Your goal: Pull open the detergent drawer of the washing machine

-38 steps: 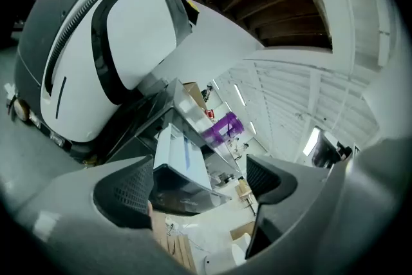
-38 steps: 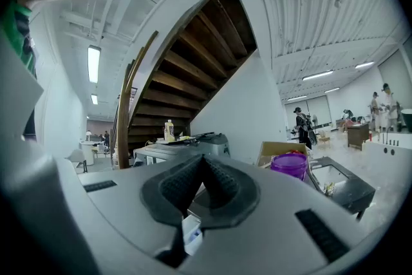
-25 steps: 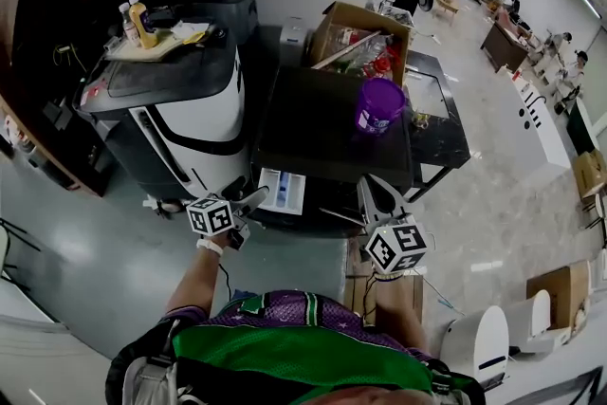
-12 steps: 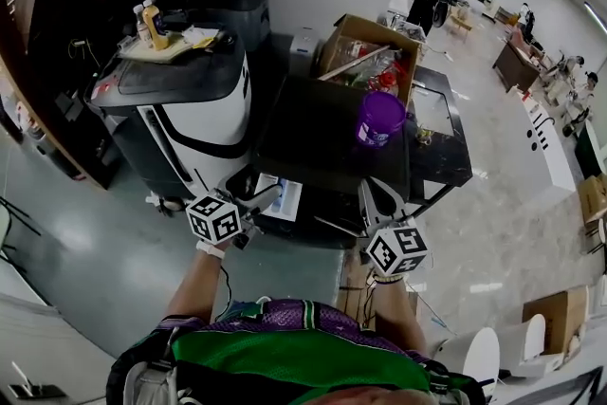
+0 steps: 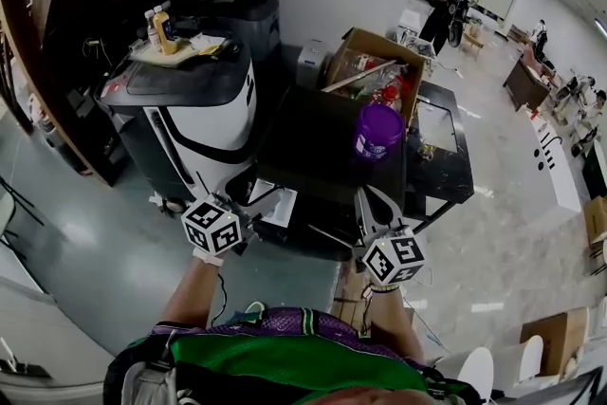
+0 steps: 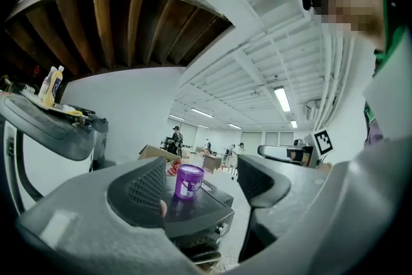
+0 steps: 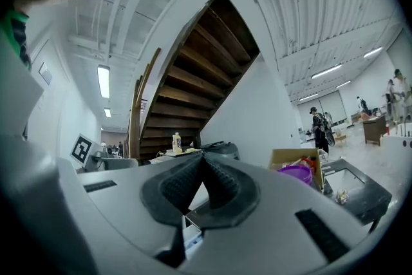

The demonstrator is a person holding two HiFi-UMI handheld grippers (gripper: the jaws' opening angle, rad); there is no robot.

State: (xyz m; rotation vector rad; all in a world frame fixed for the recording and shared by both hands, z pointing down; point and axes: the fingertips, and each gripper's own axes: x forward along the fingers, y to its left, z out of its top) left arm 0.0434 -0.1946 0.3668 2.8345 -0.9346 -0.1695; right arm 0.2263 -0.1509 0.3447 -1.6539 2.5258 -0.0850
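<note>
The black washing machine (image 5: 322, 133) stands in the middle of the head view with a purple tub (image 5: 379, 130) on its top. Its white and blue detergent drawer (image 5: 276, 202) sticks out of the front at the upper left, pulled open. My left gripper (image 5: 258, 210) hovers just left of the drawer, not touching it. Its jaws are closing with nothing between them; in the left gripper view (image 6: 203, 187) only the machine's top and the tub (image 6: 188, 180) show beyond them. My right gripper (image 5: 368, 196) is before the machine's front right, its pads (image 7: 219, 180) pressed together on nothing.
A white and black appliance (image 5: 190, 123) stands left of the washer, with bottles (image 5: 163, 27) on a tray on top. An open cardboard box (image 5: 372, 66) sits behind the washer, a low black table (image 5: 441, 142) to its right. People (image 5: 453, 0) stand far back.
My left gripper has risen beside the open drawer and rolled a little. The right gripper has shifted slightly. The drawer stays pulled out.
</note>
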